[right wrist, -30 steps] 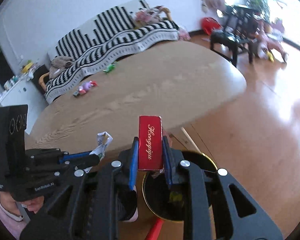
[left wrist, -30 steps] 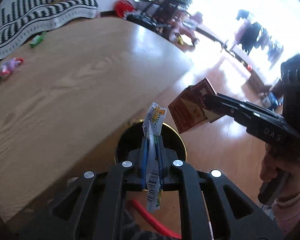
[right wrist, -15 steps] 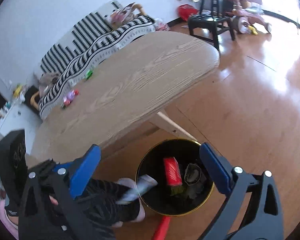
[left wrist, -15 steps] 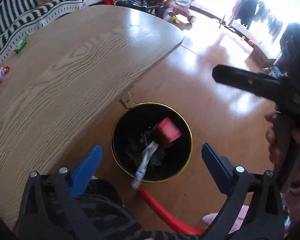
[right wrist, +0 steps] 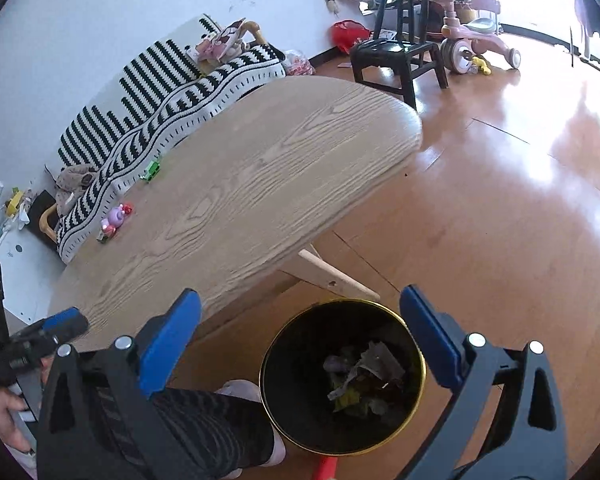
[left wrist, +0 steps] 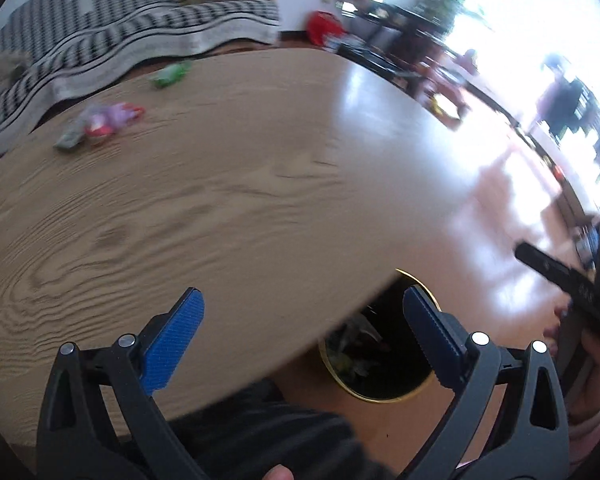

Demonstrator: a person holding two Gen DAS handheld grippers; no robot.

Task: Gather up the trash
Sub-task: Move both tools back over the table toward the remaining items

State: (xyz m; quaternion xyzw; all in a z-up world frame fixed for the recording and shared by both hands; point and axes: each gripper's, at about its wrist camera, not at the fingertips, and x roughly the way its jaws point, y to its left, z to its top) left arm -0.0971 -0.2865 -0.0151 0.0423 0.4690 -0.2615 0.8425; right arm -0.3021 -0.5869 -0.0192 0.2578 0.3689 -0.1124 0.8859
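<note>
A black trash bin with a gold rim [right wrist: 342, 376] stands on the floor by the table, with crumpled trash inside. It also shows in the left wrist view [left wrist: 380, 352], half hidden under the table edge. My right gripper [right wrist: 300, 320] is open and empty above the bin. My left gripper [left wrist: 300, 320] is open and empty over the near table edge. On the wooden table [left wrist: 204, 184] lie a pink and red wrapper [left wrist: 110, 122], a small grey-green piece [left wrist: 67, 140] and a green wrapper [left wrist: 170, 74]. These wrappers also show in the right wrist view [right wrist: 116, 220] [right wrist: 152, 170].
A striped sofa [right wrist: 168, 92] stands behind the table. A black chair [right wrist: 396, 52] and a pink ride-on toy [right wrist: 476, 40] stand on the wood floor. The person's leg [right wrist: 204, 428] is beside the bin. The other gripper's body [left wrist: 572, 280] is at right.
Both grippers opened and dropped the wrapper and the red box into the bin. The left gripper has since swung up toward the table top.
</note>
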